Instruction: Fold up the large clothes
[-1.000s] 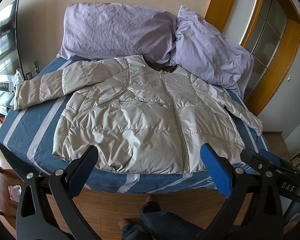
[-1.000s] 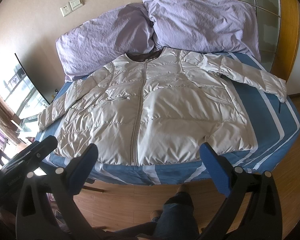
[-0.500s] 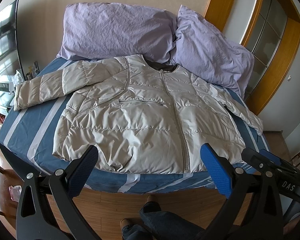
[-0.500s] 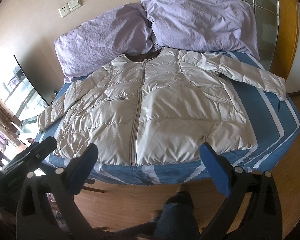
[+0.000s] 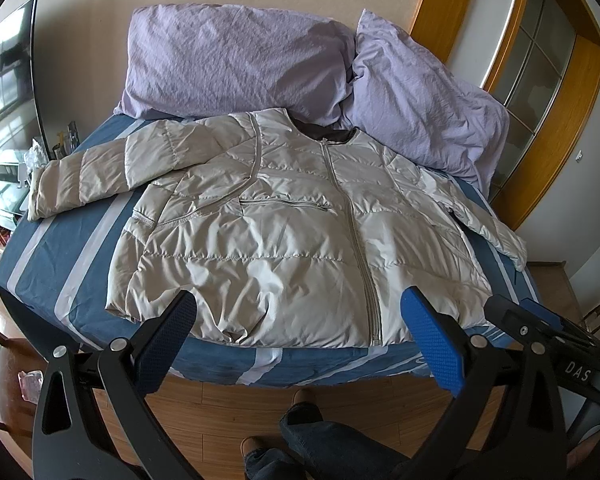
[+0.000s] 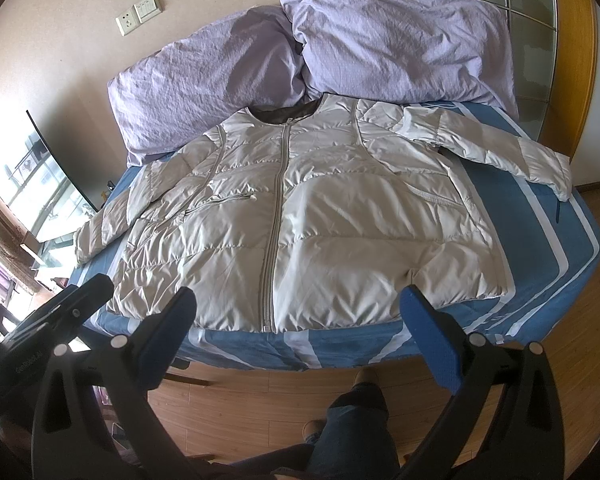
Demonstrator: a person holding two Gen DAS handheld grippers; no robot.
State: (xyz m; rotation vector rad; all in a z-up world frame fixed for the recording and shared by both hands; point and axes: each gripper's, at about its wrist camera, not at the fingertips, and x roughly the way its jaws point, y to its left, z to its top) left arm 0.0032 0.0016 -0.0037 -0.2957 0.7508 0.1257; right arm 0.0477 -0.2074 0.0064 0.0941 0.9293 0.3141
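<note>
Nothing has shifted since the earlier frames: my left hand-held gripper [image 5: 298, 322] and right hand-held gripper [image 6: 298, 320] hang wide open and empty over the bed's [image 5: 52, 248] foot. Beyond lies the jacket [image 5: 284, 236], flat, sleeves spread; I'd pinch each cuff first, folding inward.

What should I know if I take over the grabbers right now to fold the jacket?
Left gripper: open, holding nothing, hovering short of the bed's near edge.
Right gripper: open, holding nothing, also short of the near edge.
Jacket: lying flat on the bed, front up, zipped, collar toward the pillows. Both sleeves are spread out to the sides.
Done: jacket laid out; no fold is visible.
Left: all the folding. Probably bring each sleeve in over the chest first, then fold the body.
</note>
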